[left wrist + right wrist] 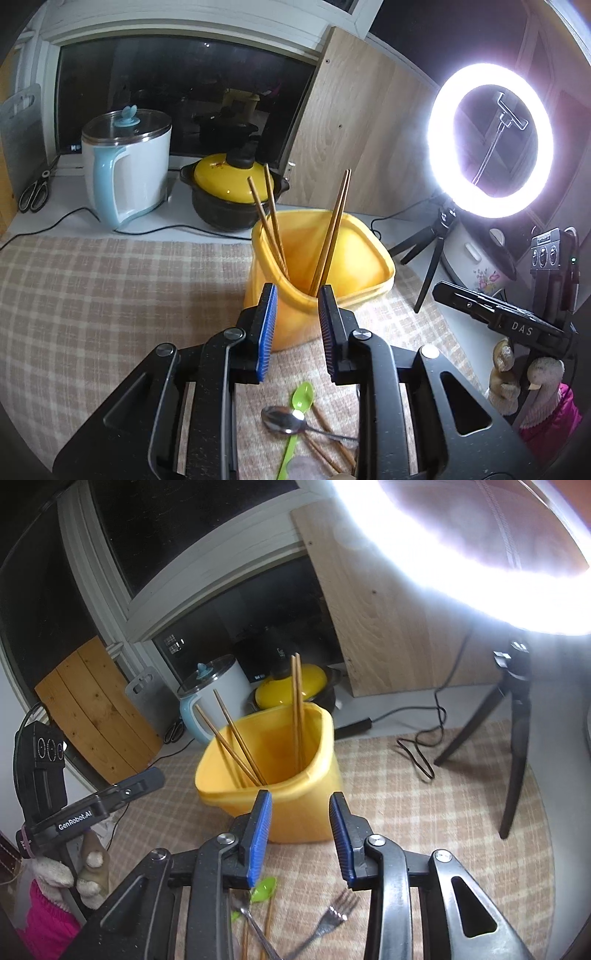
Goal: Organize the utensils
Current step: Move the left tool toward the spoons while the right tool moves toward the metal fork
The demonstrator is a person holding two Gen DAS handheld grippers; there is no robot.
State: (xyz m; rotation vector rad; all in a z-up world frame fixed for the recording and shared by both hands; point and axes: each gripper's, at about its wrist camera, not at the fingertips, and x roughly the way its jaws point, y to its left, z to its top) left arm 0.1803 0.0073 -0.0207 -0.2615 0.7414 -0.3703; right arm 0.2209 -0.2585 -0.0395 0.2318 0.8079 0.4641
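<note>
A yellow plastic container (343, 258) stands on the checked cloth with several wooden chopsticks (334, 229) upright inside; it also shows in the right wrist view (306, 805). My left gripper (297, 299) is open and empty, just in front of the container. Below it lie a green plastic spoon (303, 397), a metal spoon (284, 422) and loose chopsticks (325, 443). My right gripper (301, 803) is open and empty, also in front of the container. Beneath it lie a metal fork (332, 919), the green spoon (264, 888) and the metal spoon (243, 904).
A white and blue electric kettle (129, 166), a yellow-lidded black pot (229, 192) and scissors (35, 192) sit at the back. A ring light (491, 140) on a tripod (513, 746) stands to the right, with a cable (417, 749) on the cloth.
</note>
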